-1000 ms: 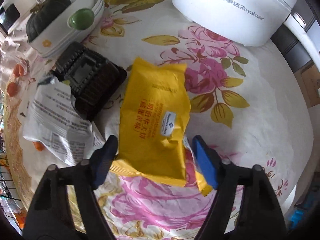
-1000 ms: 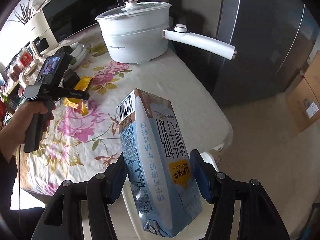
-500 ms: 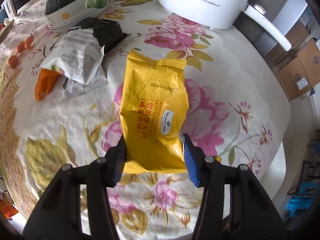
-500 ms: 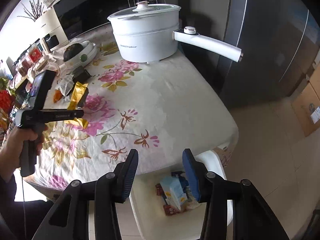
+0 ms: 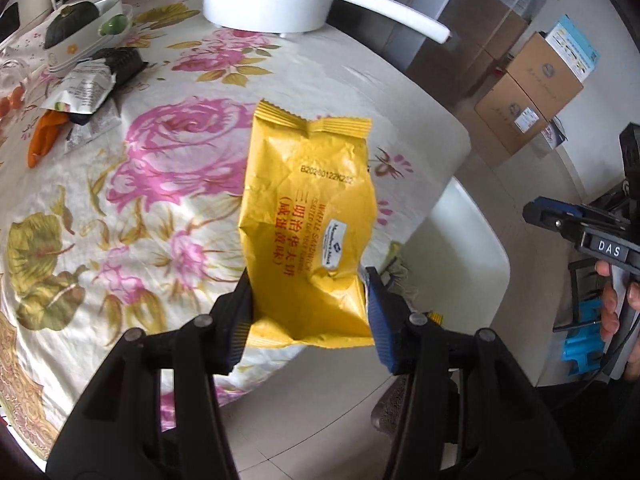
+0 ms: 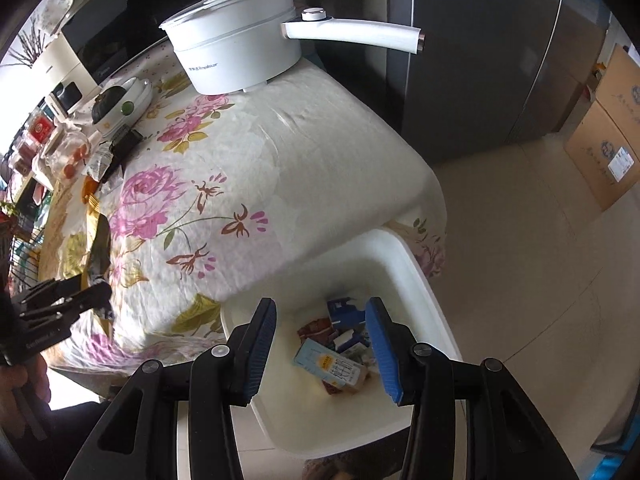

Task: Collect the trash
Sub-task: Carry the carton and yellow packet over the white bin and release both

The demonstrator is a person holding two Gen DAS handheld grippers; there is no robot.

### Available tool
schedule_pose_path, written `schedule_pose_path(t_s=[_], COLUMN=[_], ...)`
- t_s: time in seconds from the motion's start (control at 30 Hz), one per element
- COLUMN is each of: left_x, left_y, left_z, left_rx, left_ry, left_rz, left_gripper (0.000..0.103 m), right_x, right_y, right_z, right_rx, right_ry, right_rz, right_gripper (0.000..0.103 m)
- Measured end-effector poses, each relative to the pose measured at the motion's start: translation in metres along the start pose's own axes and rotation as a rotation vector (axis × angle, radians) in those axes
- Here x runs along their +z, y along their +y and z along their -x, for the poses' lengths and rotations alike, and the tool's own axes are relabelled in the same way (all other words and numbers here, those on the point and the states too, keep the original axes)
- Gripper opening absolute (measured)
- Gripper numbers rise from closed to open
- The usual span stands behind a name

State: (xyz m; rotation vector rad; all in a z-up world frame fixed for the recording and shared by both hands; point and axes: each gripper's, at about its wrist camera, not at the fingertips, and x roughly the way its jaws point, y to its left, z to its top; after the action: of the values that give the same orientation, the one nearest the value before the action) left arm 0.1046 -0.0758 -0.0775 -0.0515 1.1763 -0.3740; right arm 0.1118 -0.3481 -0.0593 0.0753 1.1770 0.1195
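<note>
Above the edge of the flowered tablecloth point(image 5: 192, 184), the left gripper point(image 5: 308, 312) is clamped on the lower end of a yellow snack packet point(image 5: 308, 224), which is lifted clear of the cloth with its crimped end pointing away. Beside the table, the right gripper point(image 6: 322, 344) hangs over a white bin point(image 6: 416, 264), its jaws apart with nothing between them. A milk carton point(image 6: 330, 368) lies among other wrappers inside that bin. A white pot point(image 6: 236, 40) stands at the table's far end.

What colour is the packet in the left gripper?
Yellow packet, red lettering; best in the left wrist view.
</note>
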Motion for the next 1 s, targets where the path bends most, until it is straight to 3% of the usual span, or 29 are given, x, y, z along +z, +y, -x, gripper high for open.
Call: schedule_pose_path(t_s=[0.17, 0.6, 0.67, 0.7, 0.77, 1.0], left_x=[-0.013, -0.002, 0.0, 0.0, 0.0, 0.005], left_y=[-0.033, -0.083, -0.088, -0.089, -0.089, -0.068], left_z=[-0.02, -0.056, -0.06, -0.061, -0.058, -0.045], left_rx=[-0.032, -0.121, -0.202, -0.198, -0.119, -0.099], left_ry=[-0.013, 0.017, 0.019, 0.017, -0.021, -0.042], left_rz=[-0.076, -0.203, -0.234, -0.246, -0.259, -0.234], left_gripper=[0.054, 0.054, 0.062, 0.071, 0.087, 0.089], right_x=[-0.007, -0.015, -0.015, -0.015, -0.015, -0.014], right_y=[-0.009, -0.038, -0.04, -0.04, -0.042, -0.039], right_z=[0.004, 0.011, 0.01, 0.01, 0.01, 0.011], right_rx=[-0.027, -0.089, -0.095, -0.096, -0.099, -0.105], right_ry=[0.001, -0.008, -0.006, -0.005, -0.005, -0.007], right_rz=[0.009, -0.009, -0.01, -0.011, -0.015, -0.006], right_gripper=[0.048, 0.048, 0.048, 0.048, 0.049, 0.051])
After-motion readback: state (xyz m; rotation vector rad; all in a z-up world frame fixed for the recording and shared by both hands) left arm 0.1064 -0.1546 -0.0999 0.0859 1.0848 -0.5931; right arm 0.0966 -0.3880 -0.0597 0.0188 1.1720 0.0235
